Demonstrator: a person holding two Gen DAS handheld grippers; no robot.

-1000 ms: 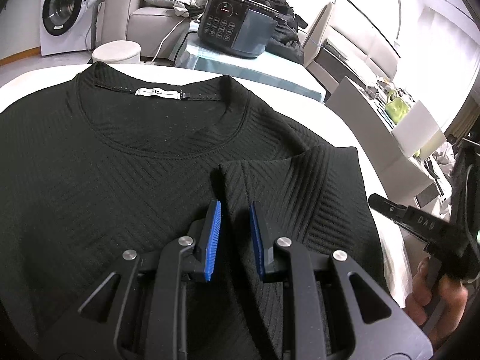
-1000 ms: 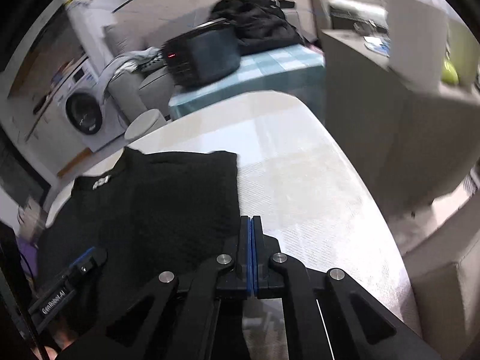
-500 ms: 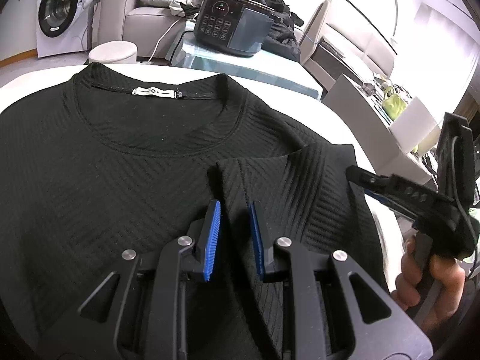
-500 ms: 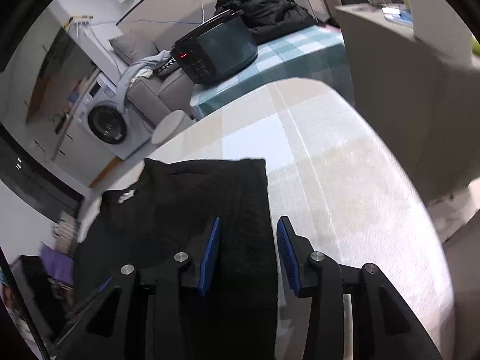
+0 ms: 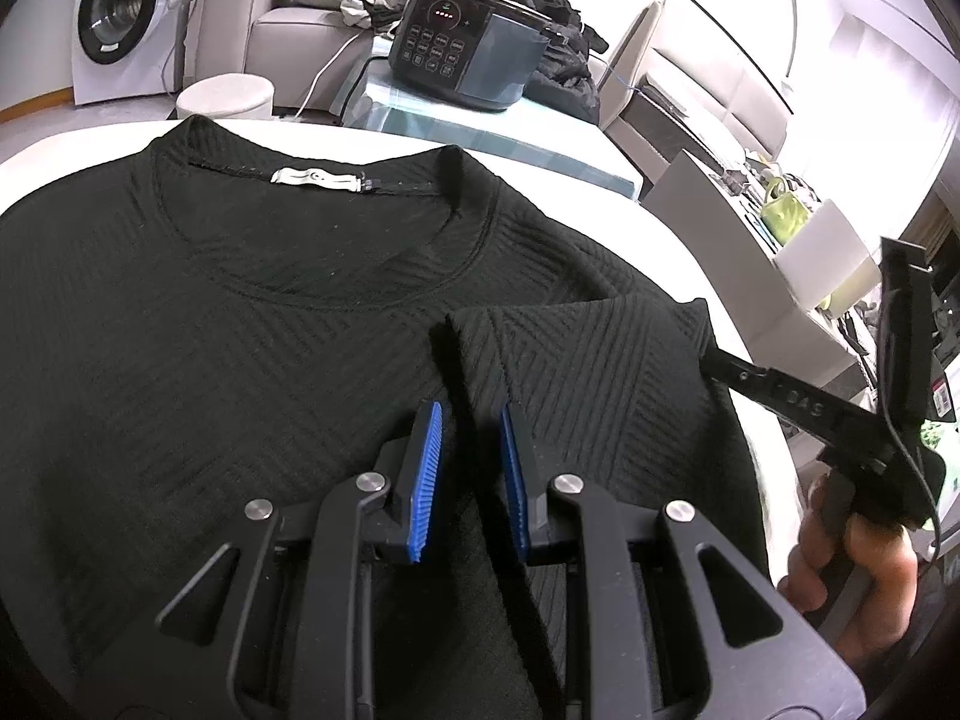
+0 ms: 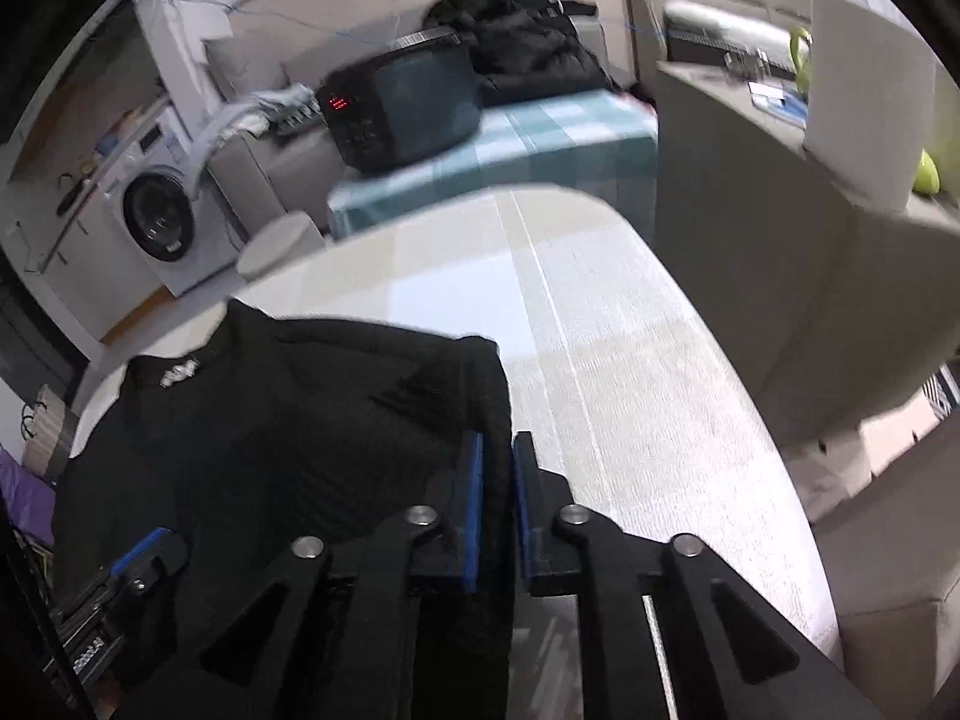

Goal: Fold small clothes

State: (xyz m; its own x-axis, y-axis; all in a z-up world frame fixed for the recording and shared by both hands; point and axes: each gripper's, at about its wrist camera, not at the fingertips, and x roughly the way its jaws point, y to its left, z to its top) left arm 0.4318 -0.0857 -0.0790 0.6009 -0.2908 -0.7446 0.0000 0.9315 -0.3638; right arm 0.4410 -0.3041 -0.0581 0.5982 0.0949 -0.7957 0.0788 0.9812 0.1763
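A black ribbed top [image 5: 240, 360] lies flat on the white table [image 6: 600, 360], collar and white label [image 5: 318, 179] at the far side. Its right side is folded inward as a flap [image 5: 588, 372]. My left gripper [image 5: 471, 468] is open just above the flap's inner edge, one blue pad on each side. My right gripper [image 6: 497, 480] has narrowed around the top's right folded edge [image 6: 498, 396], with cloth between the pads; whether it pinches is unclear. The right gripper also shows at the right of the left wrist view [image 5: 810, 408].
Beyond the table stand a black cooker [image 5: 468, 54] on a teal-clothed side table [image 6: 510, 144], a sofa with dark clothes, a washing machine [image 5: 114, 18], a round stool [image 5: 225, 99] and a grey cabinet [image 6: 780, 228] at the right.
My right gripper opened, swung over the top's right folded edge, then narrowed around it. My left gripper stayed open over the flap's inner edge.
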